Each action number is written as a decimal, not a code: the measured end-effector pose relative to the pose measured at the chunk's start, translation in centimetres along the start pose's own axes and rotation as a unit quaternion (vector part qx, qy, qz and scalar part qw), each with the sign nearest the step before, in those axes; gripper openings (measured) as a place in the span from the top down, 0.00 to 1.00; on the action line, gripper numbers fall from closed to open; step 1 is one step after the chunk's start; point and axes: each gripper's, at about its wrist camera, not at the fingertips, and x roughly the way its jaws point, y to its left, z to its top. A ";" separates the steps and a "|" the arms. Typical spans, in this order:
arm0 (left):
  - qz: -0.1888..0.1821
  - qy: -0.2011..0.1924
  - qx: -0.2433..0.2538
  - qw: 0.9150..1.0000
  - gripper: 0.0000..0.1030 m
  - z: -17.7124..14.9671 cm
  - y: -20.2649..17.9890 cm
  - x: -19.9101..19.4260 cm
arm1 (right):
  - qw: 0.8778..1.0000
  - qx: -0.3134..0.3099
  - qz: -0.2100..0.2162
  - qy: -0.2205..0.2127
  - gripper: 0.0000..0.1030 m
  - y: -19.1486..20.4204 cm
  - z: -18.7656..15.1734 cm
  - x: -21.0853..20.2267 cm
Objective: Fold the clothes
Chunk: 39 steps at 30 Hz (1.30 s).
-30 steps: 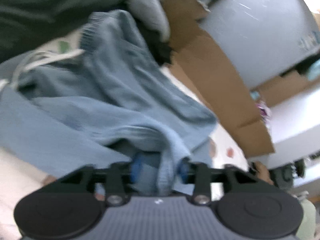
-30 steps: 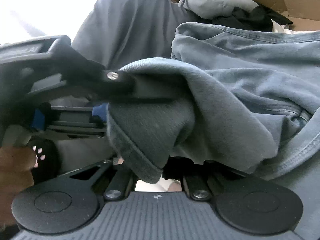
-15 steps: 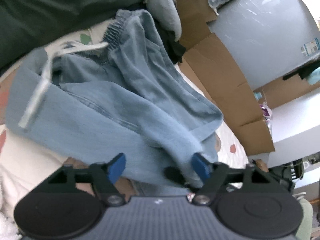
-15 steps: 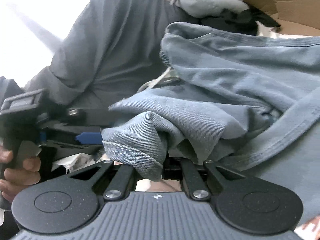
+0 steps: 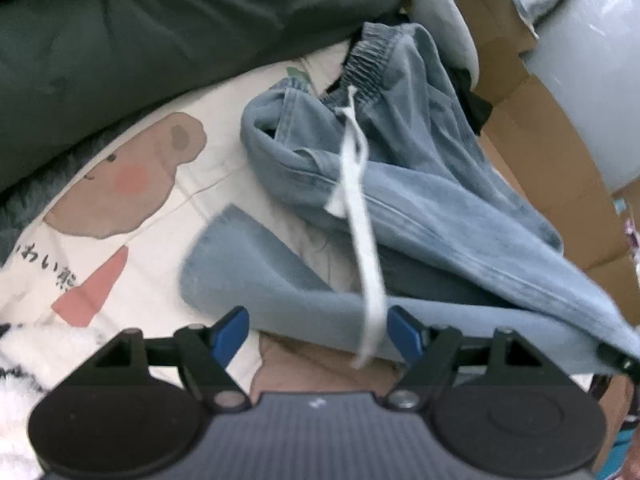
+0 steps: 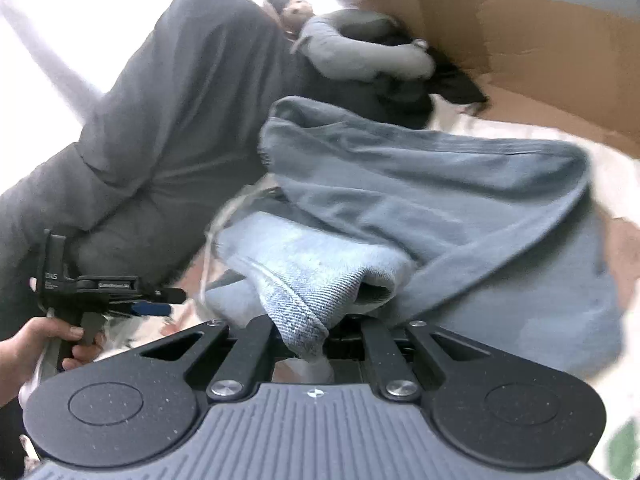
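Denim from the jeans' hem sits clamped in the right gripper, lifted off the bed. The left gripper has just opened, its blue pads apart with nothing pinched. Beyond it the jeans lie rumpled on the bear-print bedsheet, drawstring trailing; folding looks barely begun.

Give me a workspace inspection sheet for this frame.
Surface: bedsheet, cream, bear print.
Job's things: jeans, light blue, crumpled, white drawstring trailing across them.
Clutter: dark duvet; grey garment heaped by the cardboard.
Grippers: left claw open, its jaws just opened, nothing pressed between them; right claw shut on jeans at a hem.
Cables: nothing seen.
Surroundings: pale blurred unit past the cardboard; bright window glare upper left in right view.
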 end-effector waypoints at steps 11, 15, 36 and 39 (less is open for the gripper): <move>-0.061 0.007 0.020 0.998 0.24 -0.4 -2.5 3.0 | 0.993 -0.098 -0.041 0.047 0.97 -1.0 4.9 -2.3; -0.082 0.019 0.037 0.996 0.24 -1.0 -3.4 4.3 | 0.992 -0.095 -0.065 0.060 0.96 -2.0 6.6 -1.7; -0.034 0.035 0.007 0.999 0.24 -2.2 -0.7 4.9 | 0.993 0.039 -0.086 0.066 0.35 -8.7 -4.7 4.2; -0.031 0.023 0.001 0.999 0.24 -1.4 -0.6 4.8 | 0.995 0.057 -0.063 0.055 0.34 -8.0 -5.9 6.1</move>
